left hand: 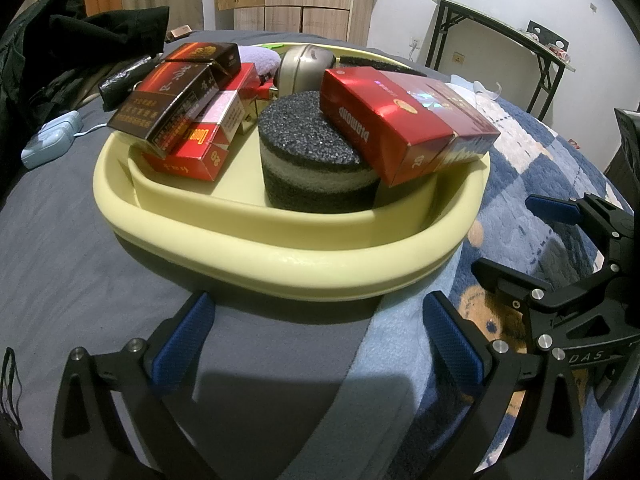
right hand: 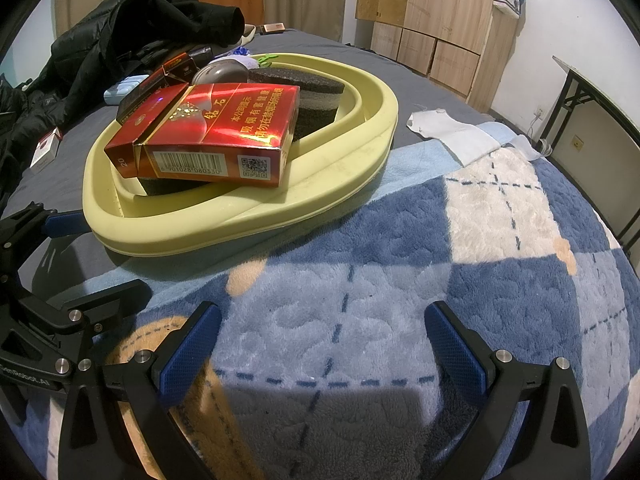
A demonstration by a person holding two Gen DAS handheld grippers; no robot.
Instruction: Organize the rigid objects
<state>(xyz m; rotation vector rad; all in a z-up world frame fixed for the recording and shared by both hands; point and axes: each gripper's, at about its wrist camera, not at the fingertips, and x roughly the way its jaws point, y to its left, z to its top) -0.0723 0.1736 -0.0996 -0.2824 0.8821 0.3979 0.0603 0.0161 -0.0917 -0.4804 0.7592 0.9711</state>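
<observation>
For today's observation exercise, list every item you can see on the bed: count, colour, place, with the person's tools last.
tray: one, pale yellow, on the bed.
cigarette packs: five in the tray, red and brown, stacked left and right.
foam discs: two, dark grey with a pale band, in the tray.
metal tin: one, silver, tray's far side.
blanket: one, blue and white, under the tray's edge.
jacket: one, black, far left.
left tongs: open, empty.
right tongs: open, empty.
</observation>
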